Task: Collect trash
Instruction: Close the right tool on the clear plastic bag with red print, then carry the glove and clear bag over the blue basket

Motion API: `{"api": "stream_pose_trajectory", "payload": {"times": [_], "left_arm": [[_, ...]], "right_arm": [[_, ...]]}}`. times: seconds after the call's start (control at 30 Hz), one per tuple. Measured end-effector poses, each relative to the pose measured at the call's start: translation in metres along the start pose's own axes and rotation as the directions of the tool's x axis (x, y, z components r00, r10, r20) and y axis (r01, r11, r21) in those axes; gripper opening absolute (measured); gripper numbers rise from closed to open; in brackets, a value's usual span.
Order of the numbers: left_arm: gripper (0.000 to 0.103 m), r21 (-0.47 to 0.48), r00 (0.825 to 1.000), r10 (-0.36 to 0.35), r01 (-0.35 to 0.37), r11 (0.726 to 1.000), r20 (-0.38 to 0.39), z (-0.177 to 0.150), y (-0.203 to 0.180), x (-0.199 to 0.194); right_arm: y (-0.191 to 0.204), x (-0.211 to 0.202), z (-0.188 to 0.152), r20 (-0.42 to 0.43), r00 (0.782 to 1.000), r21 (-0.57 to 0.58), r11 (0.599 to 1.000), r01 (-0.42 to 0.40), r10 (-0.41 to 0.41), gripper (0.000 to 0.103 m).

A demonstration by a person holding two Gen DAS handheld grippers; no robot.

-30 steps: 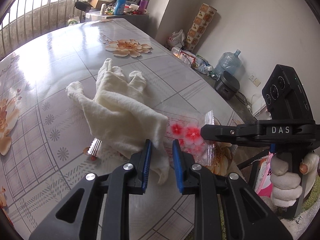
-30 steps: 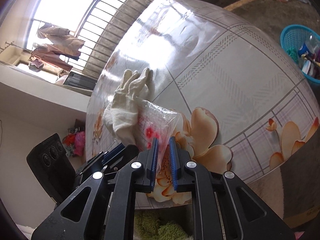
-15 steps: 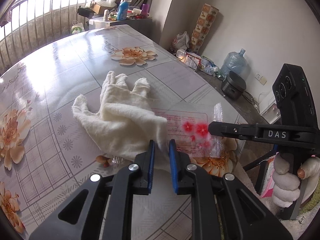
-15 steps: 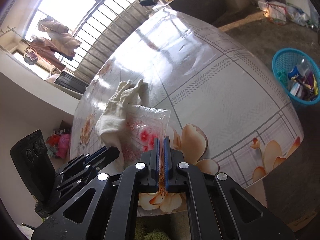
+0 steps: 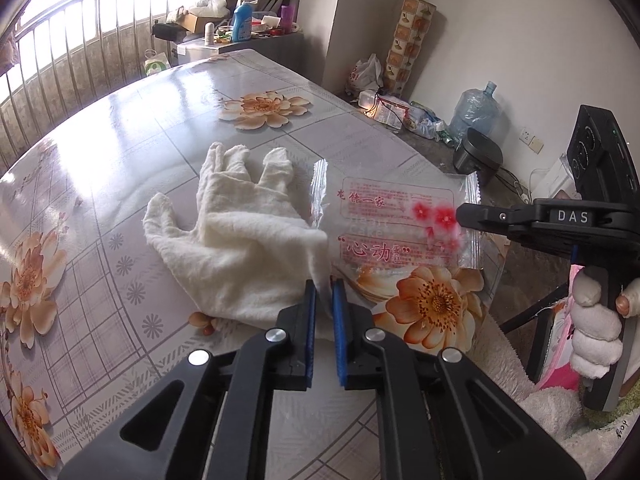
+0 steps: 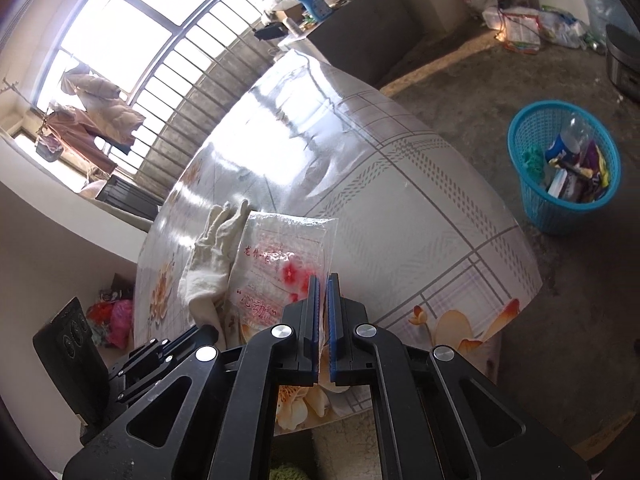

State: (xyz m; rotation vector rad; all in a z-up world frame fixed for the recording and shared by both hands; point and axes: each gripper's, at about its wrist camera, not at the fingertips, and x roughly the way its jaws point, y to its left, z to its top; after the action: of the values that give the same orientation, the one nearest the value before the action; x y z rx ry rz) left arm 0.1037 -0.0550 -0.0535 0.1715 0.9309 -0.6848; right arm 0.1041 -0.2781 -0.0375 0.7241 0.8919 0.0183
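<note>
Wrapper (image 5: 400, 224) of clear plastic, printed with red characters and red flowers, hangs lifted off the tabletop (image 5: 120, 152) near its front edge, stretched flat in the air. The right tool (image 6: 323, 280) pinches it at one side: in the left wrist view its black tip meets the wrapper at the red flowers, and in its own view the blue pads stand pressed nearly together with the film between them. The left tool (image 5: 324, 288) has just been closing; its blue pads now sit close on the cuff edge of a white cloth glove (image 5: 240, 240), which lies spread on the tabletop with its fingers pointing away, just beside the wrapper and partly overlapping its near edge. Whether the left pads also catch the wrapper's corner I cannot tell. A hand in a white glove (image 5: 592, 332) grips the right tool's handle at the right of the left view. On the floor beyond the tabletop stands a blue plastic basket (image 6: 520, 136) holding packets and a bottle, well apart from the wrapper.
</note>
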Motion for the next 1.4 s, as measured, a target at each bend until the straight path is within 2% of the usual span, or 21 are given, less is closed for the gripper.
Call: {"api": "stream_pose_trajectory", "payload": {"times": [0.23, 0.43, 0.6, 0.77, 1.03, 1.4], "left_arm": [[0.003, 0.02, 0.998, 0.054, -0.054, 0.998, 0.032, 0.004, -0.004, -0.007], [0.002, 0.043, 0.99, 0.098, -0.103, 0.994, 0.101, 0.015, -0.006, -0.022], [0.002, 0.071, 0.981, 0.103, -0.115, 0.991, 0.163, 0.034, -0.009, -0.038], [0.002, 0.11, 0.97, 0.087, -0.115, 0.987, 0.228, 0.06, -0.02, -0.052], [0.002, 0.195, 0.958, 0.042, -0.1, 0.976, 0.284, 0.094, -0.054, -0.057], [0.002, 0.308, 0.955, -0.031, -0.064, 0.949, 0.295, 0.132, -0.111, -0.04]], "right_arm": [[-0.008, -0.008, -0.001, 0.033, 0.999, 0.026, 1.0, 0.005, -0.006, 0.002], [-0.01, -0.017, 0.0, 0.069, 0.998, 0.038, 0.999, 0.0, -0.003, 0.001], [-0.009, -0.035, 0.004, 0.125, 0.992, 0.037, 0.999, -0.014, 0.009, 0.001], [-0.016, -0.057, 0.009, 0.189, 0.982, 0.054, 0.998, -0.023, 0.013, 0.001], [-0.031, -0.084, 0.016, 0.279, 0.96, 0.086, 0.996, -0.021, -0.004, 0.001], [-0.06, -0.108, 0.026, 0.369, 0.929, 0.133, 0.991, -0.014, -0.037, 0.001]]}}
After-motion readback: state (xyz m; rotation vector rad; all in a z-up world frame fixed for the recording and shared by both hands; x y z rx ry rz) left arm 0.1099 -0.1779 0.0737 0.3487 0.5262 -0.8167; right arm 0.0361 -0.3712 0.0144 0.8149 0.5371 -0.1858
